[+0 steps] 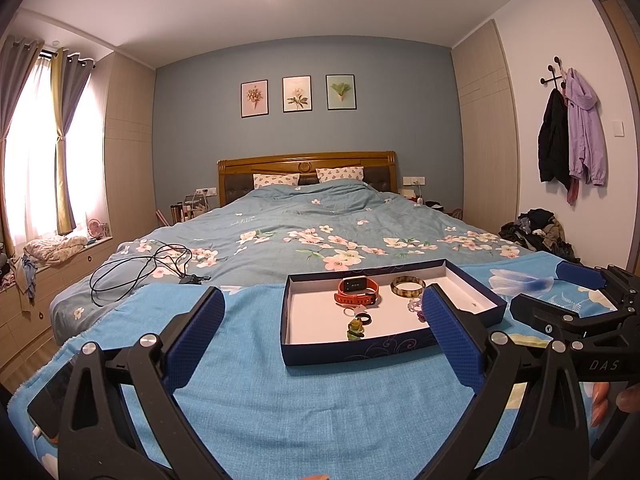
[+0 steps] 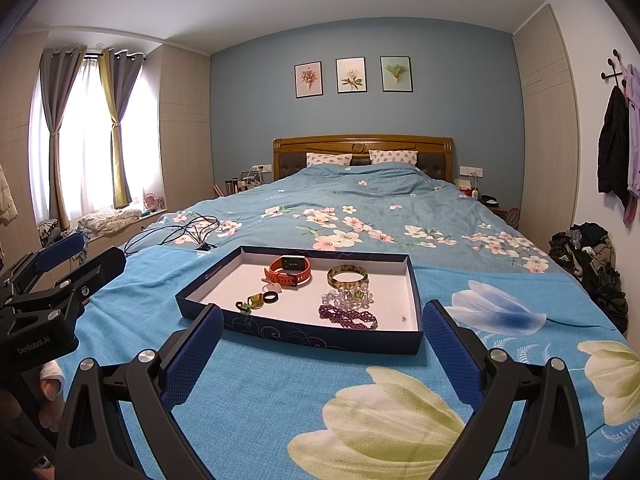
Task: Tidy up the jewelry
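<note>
Both tongs, left (image 1: 322, 334) and right (image 2: 322, 344), gape empty before the shallow navy cardboard tray (image 2: 320, 336) of jewelry at the bed's foot edge, its long side crosswise, straight ahead of the right.

white letters "das" stand on the black body of the right gripper (image 1: 576, 284), at the right edge of the left wrist view, to the right of the dark blue tray (image 1: 352, 350). white lettering "genrobot.ai" stands on the black body of the left gripper (image 2: 76, 252), at the left edge of the right wrist view, to the left of that tray. faint pale script on the bedcover (image 1: 280, 224) beyond the tray is too small to read.
</note>
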Available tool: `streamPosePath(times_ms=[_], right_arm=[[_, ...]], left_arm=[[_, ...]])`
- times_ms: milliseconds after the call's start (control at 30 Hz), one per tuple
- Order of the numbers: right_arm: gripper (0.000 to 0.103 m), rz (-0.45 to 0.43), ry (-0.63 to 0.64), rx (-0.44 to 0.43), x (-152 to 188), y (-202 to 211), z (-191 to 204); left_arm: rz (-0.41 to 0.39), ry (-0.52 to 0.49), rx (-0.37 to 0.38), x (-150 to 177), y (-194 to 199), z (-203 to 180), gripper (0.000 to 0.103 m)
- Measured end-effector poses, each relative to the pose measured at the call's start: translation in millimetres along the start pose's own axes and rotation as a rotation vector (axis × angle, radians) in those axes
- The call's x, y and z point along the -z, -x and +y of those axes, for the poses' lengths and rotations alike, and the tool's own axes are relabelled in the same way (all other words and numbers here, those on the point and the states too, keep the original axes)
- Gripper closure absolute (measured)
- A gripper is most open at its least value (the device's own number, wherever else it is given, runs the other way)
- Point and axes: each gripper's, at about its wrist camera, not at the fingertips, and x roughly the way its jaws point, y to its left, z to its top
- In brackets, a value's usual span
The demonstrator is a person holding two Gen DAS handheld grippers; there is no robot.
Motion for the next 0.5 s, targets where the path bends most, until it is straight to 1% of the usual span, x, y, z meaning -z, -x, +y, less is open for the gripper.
streamPosePath(times_ms=[500], right_arm=[[0.007, 0.004, -0.001, -0.002, 1.1, -0.5, -0.3]], left_arm=[[0.004, -0.002, -0.002, 2.6, -0.7, -1.4, 0.006]])
